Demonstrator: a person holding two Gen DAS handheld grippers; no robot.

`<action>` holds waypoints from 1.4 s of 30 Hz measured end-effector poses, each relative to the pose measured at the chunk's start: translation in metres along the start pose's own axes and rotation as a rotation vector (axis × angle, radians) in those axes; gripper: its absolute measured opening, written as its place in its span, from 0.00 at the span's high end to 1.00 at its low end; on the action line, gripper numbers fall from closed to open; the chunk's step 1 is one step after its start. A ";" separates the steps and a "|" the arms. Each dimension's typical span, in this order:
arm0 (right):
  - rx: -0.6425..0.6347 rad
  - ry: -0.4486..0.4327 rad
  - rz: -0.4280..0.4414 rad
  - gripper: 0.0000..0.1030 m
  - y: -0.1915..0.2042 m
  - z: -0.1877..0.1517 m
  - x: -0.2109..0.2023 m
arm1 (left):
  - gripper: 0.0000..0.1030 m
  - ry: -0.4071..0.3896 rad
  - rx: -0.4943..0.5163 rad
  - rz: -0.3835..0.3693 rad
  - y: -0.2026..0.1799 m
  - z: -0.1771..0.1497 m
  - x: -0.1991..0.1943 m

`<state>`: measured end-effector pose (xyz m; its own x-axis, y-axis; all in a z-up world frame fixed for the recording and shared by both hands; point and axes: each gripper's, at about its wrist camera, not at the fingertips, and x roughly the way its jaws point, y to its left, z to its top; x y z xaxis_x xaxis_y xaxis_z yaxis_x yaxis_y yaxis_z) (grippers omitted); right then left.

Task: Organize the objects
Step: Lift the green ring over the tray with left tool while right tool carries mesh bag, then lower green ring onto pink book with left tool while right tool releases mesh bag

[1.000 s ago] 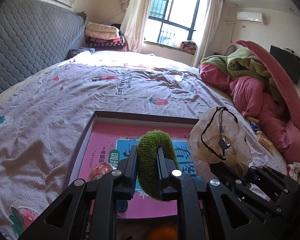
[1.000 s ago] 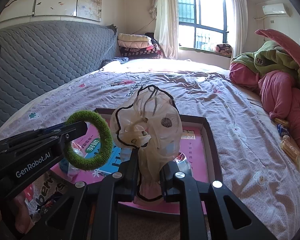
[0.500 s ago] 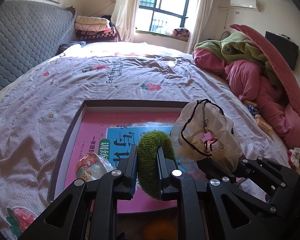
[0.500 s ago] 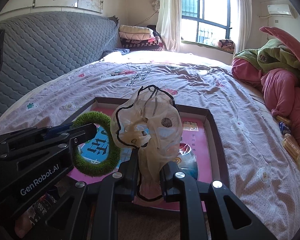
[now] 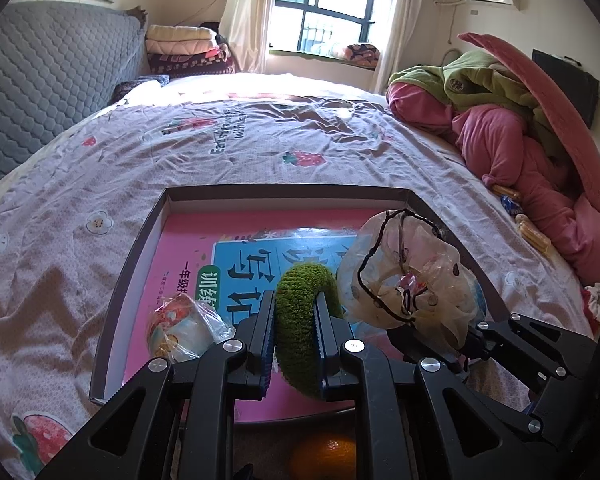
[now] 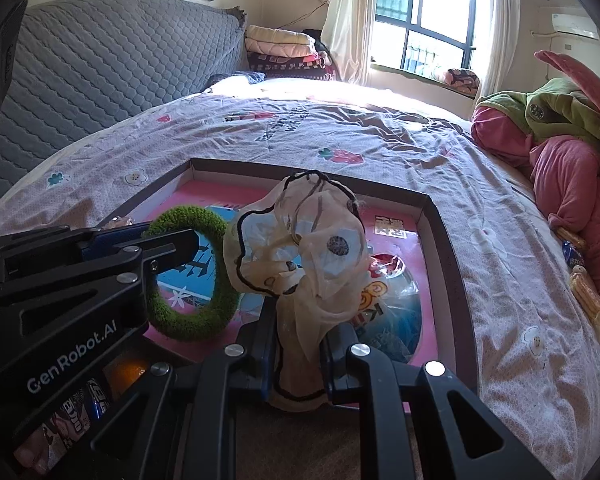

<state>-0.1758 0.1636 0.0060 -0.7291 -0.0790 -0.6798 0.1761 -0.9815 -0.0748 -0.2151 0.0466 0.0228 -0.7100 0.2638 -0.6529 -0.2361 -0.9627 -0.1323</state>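
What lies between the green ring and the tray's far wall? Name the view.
Only the pink book lying in the tray, beyond the green ring; left wrist view shows it.

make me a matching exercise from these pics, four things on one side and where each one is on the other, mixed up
Things:
1. green fuzzy ring
2. sheer black-trimmed scrunchie
3. wrapped snack packet
4. folded blankets

Places:
A. stacked at the far end of the bed, beside the window curtain
B. clamped in the right tool
C. lying in the shallow box, near its left wall
D. clamped in the left tool

Pairs: 1-D, 2-B, 3-C, 4-A
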 end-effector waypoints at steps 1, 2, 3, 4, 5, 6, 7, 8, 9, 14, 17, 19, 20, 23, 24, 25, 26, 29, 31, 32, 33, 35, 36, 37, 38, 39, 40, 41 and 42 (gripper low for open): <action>-0.002 0.001 -0.001 0.81 0.001 0.000 0.000 | 0.83 0.000 -0.001 0.003 0.001 0.000 0.001; -0.005 0.002 -0.001 0.81 0.001 0.000 0.001 | 0.83 0.002 -0.003 0.003 0.001 -0.001 0.001; -0.008 0.003 0.000 0.81 0.001 0.000 0.001 | 0.83 0.004 -0.004 0.002 0.002 -0.001 0.002; -0.010 0.006 0.001 0.81 0.002 -0.001 0.001 | 0.83 0.006 -0.003 0.003 0.002 -0.001 0.003; -0.013 0.008 0.000 0.81 0.002 -0.002 0.002 | 0.83 0.006 0.000 0.004 0.001 -0.001 0.003; -0.016 0.011 0.001 0.80 0.003 -0.002 0.002 | 0.83 0.009 0.003 0.001 0.001 -0.001 0.004; -0.018 0.014 0.002 0.80 0.003 -0.002 0.002 | 0.83 0.011 0.005 0.001 0.000 -0.002 0.004; -0.019 0.014 0.002 0.80 0.004 -0.003 0.001 | 0.83 0.012 0.007 0.000 0.000 -0.002 0.004; -0.020 0.014 0.003 0.80 0.004 -0.003 0.000 | 0.83 0.015 0.011 -0.002 -0.001 -0.002 0.005; -0.017 0.018 0.008 0.79 0.003 -0.004 -0.002 | 0.83 0.023 0.010 -0.004 -0.001 -0.004 0.006; -0.007 0.022 0.012 0.77 0.000 -0.004 -0.004 | 0.83 0.027 0.003 -0.013 0.000 -0.004 0.007; -0.001 0.022 0.010 0.72 -0.001 -0.004 -0.005 | 0.83 0.030 0.000 -0.015 0.000 -0.004 0.007; -0.001 0.021 0.011 0.71 -0.002 -0.004 -0.006 | 0.83 0.029 0.000 -0.014 0.000 -0.005 0.007; -0.003 0.020 0.005 0.68 -0.002 -0.005 -0.007 | 0.83 0.030 -0.001 -0.013 0.000 -0.004 0.008; -0.004 0.019 0.001 0.66 -0.002 -0.005 -0.008 | 0.83 0.031 0.001 -0.012 0.000 -0.004 0.008; -0.006 0.019 0.000 0.65 -0.002 -0.005 -0.009 | 0.83 0.032 0.000 -0.010 0.000 -0.004 0.008; -0.007 0.018 -0.003 0.64 -0.003 -0.005 -0.009 | 0.83 0.031 -0.003 -0.009 0.001 -0.004 0.008; -0.009 0.007 -0.019 0.57 -0.004 -0.005 -0.012 | 0.81 0.034 -0.012 -0.011 0.002 -0.003 0.009; -0.005 0.000 -0.026 0.55 -0.005 -0.004 -0.013 | 0.79 0.038 -0.016 -0.011 0.003 -0.004 0.009; -0.004 -0.002 -0.028 0.55 -0.005 -0.004 -0.014 | 0.79 0.038 -0.018 -0.010 0.003 -0.004 0.009; -0.003 -0.004 -0.031 0.53 -0.006 -0.004 -0.014 | 0.78 0.039 -0.019 -0.007 0.003 -0.004 0.009; -0.004 -0.014 -0.043 0.51 -0.006 -0.004 -0.016 | 0.73 0.041 -0.024 -0.004 0.005 -0.004 0.008; -0.007 -0.021 -0.049 0.50 -0.006 -0.003 -0.017 | 0.69 0.040 -0.027 -0.003 0.005 -0.003 0.008; -0.007 -0.030 -0.055 0.49 -0.007 -0.003 -0.019 | 0.67 0.040 -0.030 -0.004 0.006 -0.003 0.008; -0.006 -0.038 -0.055 0.49 -0.007 -0.003 -0.020 | 0.67 0.039 -0.033 -0.004 0.006 -0.003 0.008; -0.003 -0.044 -0.052 0.47 -0.008 -0.002 -0.021 | 0.67 0.038 -0.035 -0.006 0.007 -0.003 0.007; 0.002 -0.052 -0.052 0.47 -0.009 -0.001 -0.023 | 0.67 0.038 -0.036 -0.007 0.007 -0.003 0.007; 0.005 -0.058 -0.053 0.46 -0.009 -0.001 -0.024 | 0.67 0.038 -0.035 -0.006 0.007 -0.003 0.007; 0.008 -0.060 -0.051 0.45 -0.010 0.000 -0.024 | 0.67 0.039 -0.033 -0.006 0.007 -0.003 0.007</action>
<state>-0.1594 0.1752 0.0230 -0.7756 -0.0386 -0.6301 0.1326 -0.9858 -0.1029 -0.2200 0.0416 0.0154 -0.6820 0.2681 -0.6805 -0.2179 -0.9626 -0.1608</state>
